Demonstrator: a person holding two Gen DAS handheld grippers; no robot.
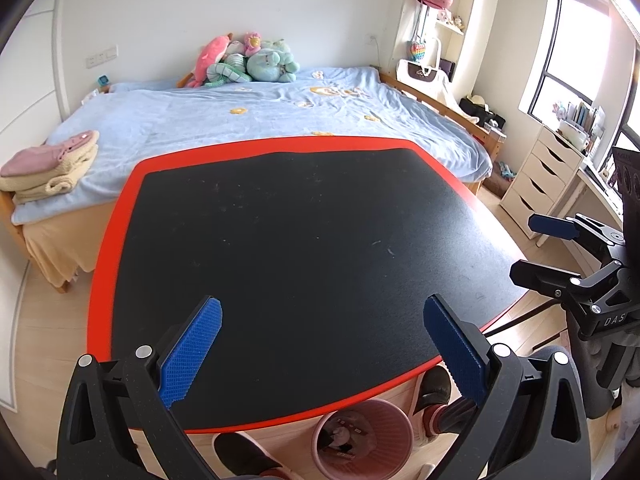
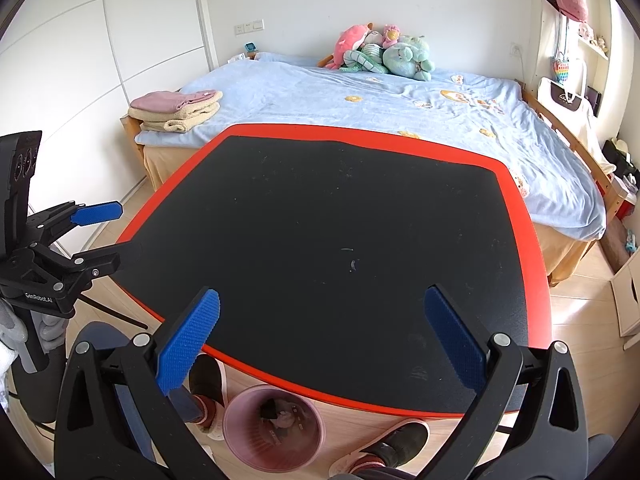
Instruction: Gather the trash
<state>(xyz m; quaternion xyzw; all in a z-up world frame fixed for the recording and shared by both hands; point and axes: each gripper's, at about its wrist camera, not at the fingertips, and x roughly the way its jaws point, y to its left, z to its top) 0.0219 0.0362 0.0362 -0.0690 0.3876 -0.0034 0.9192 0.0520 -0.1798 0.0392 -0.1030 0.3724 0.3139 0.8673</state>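
From the left wrist view, the left tongs (image 1: 322, 340) gape wide and empty over the black-topped, red-rimmed bench (image 1: 304, 240), which carries only faint specks; the pink wastebasket (image 1: 362, 436) stands upright on the floor beneath the near edge, mouth up, trash already inside. From the right wrist view, the right tongs (image 2: 322, 336) are likewise spread and bare above the same bench (image 2: 320, 220), the wastebasket (image 2: 274, 428) between the person's shoes. Collection looks finished; scan the bench once before withdrawing.
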